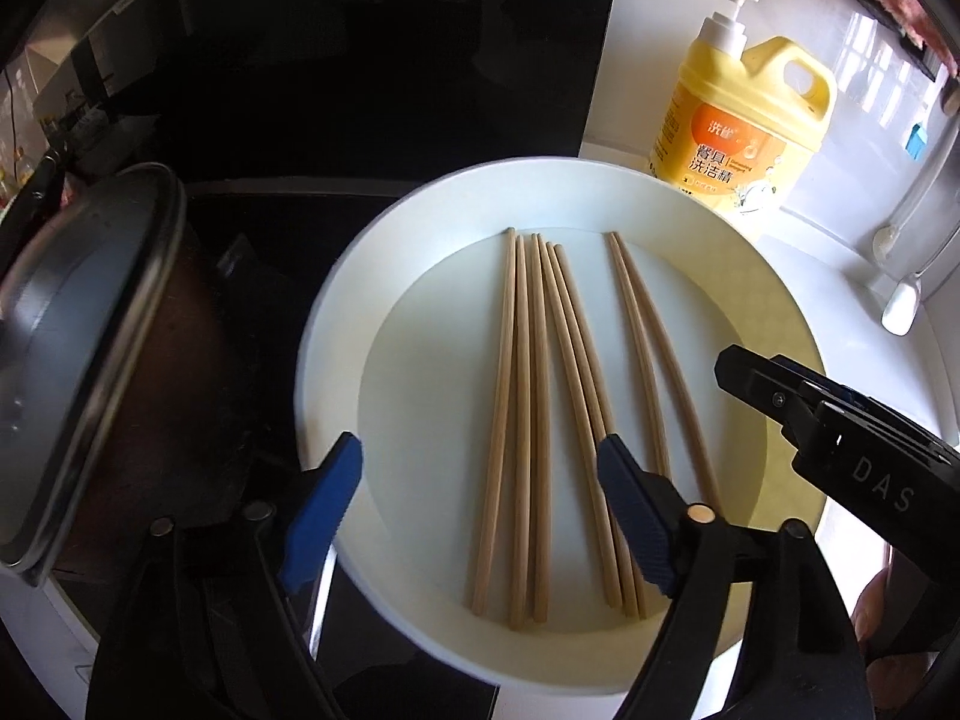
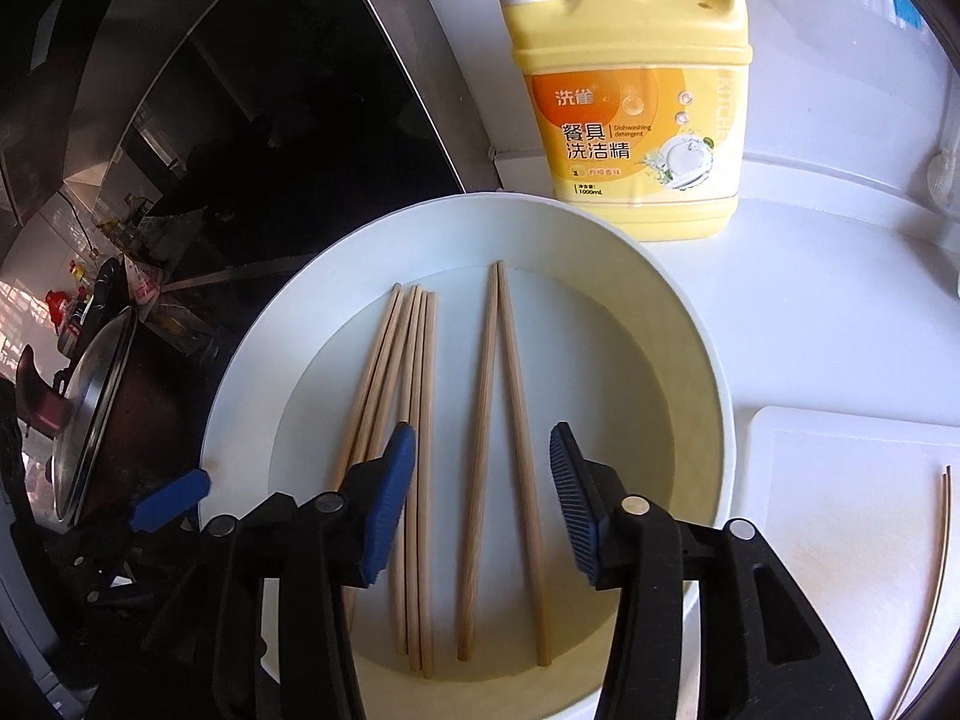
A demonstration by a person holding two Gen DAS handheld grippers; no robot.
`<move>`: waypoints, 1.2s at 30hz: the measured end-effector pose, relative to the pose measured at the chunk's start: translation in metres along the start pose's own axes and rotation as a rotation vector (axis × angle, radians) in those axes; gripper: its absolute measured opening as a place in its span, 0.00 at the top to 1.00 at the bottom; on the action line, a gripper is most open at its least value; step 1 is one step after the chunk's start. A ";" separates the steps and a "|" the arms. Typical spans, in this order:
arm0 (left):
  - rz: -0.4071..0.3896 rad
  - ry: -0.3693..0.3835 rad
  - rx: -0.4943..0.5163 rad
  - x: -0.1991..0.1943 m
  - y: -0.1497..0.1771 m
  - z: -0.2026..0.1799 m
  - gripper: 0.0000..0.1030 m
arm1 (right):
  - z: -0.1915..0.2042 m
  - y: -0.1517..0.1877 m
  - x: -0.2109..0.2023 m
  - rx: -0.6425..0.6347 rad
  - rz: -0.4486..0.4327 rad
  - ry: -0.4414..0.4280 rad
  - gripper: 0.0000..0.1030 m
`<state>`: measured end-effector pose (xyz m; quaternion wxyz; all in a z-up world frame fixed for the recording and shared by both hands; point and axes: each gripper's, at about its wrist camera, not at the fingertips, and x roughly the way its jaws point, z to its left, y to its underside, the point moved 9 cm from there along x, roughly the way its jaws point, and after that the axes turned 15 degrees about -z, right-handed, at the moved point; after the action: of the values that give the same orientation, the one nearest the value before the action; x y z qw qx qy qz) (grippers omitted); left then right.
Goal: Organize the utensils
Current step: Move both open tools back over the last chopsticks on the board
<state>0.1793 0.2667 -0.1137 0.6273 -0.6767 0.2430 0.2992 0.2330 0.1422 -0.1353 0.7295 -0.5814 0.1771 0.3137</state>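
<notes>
The white plate point(image 2: 690, 324) fills the frame centre on the counter point(image 2: 810, 312). In it lie a five-chopstick bundle point(image 2: 420, 420) and, right of it, a pair point(image 2: 498, 420). Both tools, left point(image 1: 480, 516) and right point(image 2: 483, 504), hang spread and empty just above. Judgement: align the sticks before pinching.

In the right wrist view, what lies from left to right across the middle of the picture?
Lidded pot → bundle of chopsticks → separate chopstick pair → white plate's right rim → white cutting board.
</notes>
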 end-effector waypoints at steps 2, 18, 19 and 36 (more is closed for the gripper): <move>-0.009 -0.003 0.004 -0.005 -0.002 0.001 0.20 | 0.000 0.000 -0.005 -0.006 -0.003 0.006 0.52; -0.060 0.052 0.041 -0.037 -0.001 -0.006 0.07 | -0.015 0.017 -0.069 -0.028 -0.069 0.104 0.38; -0.062 0.061 0.050 -0.038 0.000 -0.009 0.07 | -0.018 0.019 -0.074 -0.023 -0.076 0.114 0.38; -0.093 0.249 0.173 -0.065 0.016 -0.120 0.07 | -0.126 0.065 -0.159 0.100 -0.112 0.341 0.38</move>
<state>0.1341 0.1427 -0.0747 0.6615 -0.6625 0.3120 0.1614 0.0857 -0.0107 -0.1174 0.7332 -0.5982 0.2808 0.1606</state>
